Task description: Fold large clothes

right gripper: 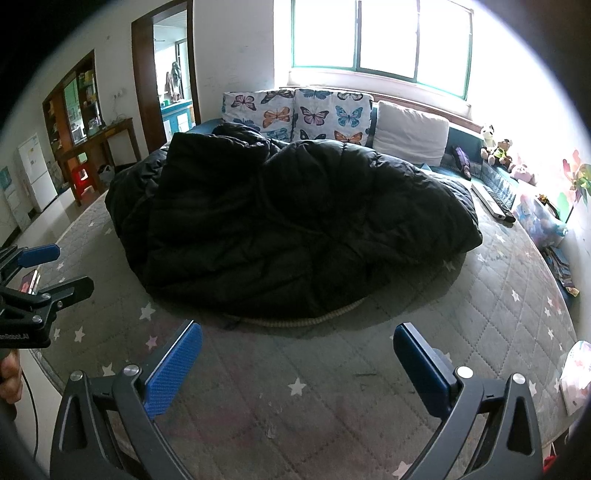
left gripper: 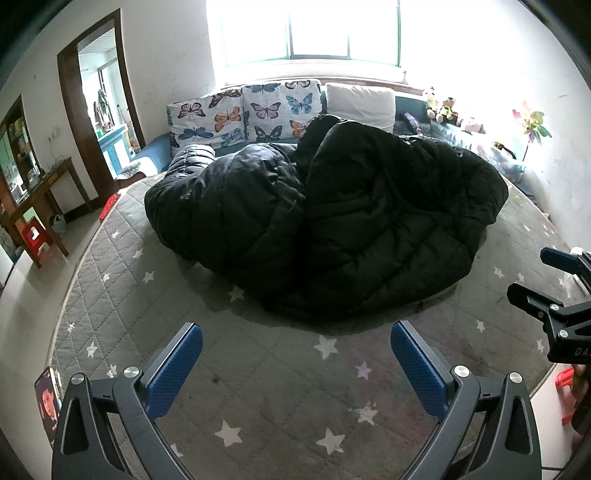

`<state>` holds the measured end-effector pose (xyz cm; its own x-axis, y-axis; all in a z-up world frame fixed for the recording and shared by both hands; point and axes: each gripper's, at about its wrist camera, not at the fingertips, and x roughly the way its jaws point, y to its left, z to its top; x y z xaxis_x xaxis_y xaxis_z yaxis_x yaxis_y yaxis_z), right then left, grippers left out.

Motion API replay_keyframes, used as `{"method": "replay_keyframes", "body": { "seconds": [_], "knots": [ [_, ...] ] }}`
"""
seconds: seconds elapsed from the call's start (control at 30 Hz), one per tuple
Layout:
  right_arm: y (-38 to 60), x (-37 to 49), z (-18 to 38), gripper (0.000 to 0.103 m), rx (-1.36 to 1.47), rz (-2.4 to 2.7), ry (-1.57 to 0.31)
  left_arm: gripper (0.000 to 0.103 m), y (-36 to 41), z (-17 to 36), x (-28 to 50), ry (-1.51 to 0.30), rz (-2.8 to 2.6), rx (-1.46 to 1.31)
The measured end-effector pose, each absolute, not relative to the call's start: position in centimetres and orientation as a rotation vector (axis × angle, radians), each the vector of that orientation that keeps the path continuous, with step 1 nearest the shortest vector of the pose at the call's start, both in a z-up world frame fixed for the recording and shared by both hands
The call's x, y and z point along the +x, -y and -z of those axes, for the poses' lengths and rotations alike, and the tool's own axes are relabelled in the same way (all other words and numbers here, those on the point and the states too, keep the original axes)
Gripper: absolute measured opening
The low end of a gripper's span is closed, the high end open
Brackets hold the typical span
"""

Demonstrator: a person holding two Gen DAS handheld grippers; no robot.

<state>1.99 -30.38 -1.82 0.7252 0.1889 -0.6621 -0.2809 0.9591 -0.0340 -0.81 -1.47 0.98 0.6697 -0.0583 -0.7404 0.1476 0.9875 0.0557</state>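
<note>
A: Where is the black padded coat [left gripper: 332, 218] lying?

B: It lies in a crumpled heap on the grey bed [left gripper: 266, 384] with white stars. In the left wrist view it fills the middle and reaches toward 2 o'clock. In the right wrist view the same coat [right gripper: 288, 225] is at the centre, and its striped hem is at 6 o'clock of the heap.

A: And the claws?

B: The left claw [left gripper: 296, 363] is spread wide, with nothing between its blue pads [left gripper: 173, 373]. It hovers over bare mattress, near the coat but apart from it. The right claw [right gripper: 297, 363] is spread in the same way, also holding nothing, above the bed in front of the hem.

A: What is behind the coat?

B: At 12 o'clock there are two butterfly cushions [left gripper: 243, 110] and a white pillow [left gripper: 360, 105] under a bright window [left gripper: 306, 29]. Soft toys [right gripper: 498, 147] sit at 2 o'clock in the right wrist view.
</note>
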Motion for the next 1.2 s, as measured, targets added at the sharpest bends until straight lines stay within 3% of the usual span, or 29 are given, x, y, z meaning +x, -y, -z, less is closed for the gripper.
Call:
{"method": "replay_keyframes", "body": {
  "seconds": [1.2],
  "knots": [
    [29.3, 3.0, 1.9, 0.103, -0.154, -0.281, -0.708, 0.103, 1.2, -0.4, 1.2, -0.855, 0.103, 0.116]
  ]
}}
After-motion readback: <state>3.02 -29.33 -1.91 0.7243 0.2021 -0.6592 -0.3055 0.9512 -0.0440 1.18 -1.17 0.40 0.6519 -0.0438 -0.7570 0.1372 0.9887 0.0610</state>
